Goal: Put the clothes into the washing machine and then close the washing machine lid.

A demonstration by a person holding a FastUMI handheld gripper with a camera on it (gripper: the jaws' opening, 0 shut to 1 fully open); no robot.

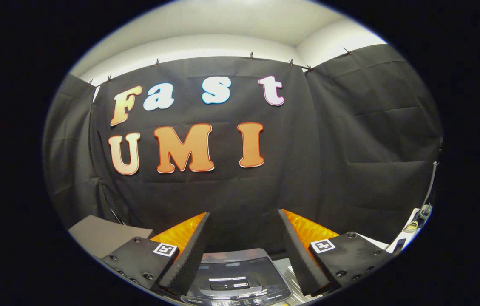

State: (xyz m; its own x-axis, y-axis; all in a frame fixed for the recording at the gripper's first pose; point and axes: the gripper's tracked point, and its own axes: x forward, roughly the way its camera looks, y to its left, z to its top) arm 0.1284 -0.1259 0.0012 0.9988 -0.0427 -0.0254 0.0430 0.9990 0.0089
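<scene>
Black cloth wall (350,148) hangs ahead of me, pinned along its upper edge by small clips, with a pale ceiling (240,25) above it. Dark glossy washing machine lid (233,276) sits low between my fingers, shut flat over the drum as far as I can see; a strip of control buttons runs along its near edge. No garment is visible to me.

Surroundings: a flat grey-brown board (103,236) lies beyond my left finger. Past my right finger, a white surface (410,227) carries a few small items, too small to identify. Nothing stands between my fingers and the cloth wall.

Pose: my gripper (244,227) is held level, pointing at the wall, fingertips above the lid and not touching it. Jaws stand wide apart, holding nothing.

Writing: each finger block bears a small square black-and-white marker (165,249). Print on the machine's control strip is too small to read.
</scene>
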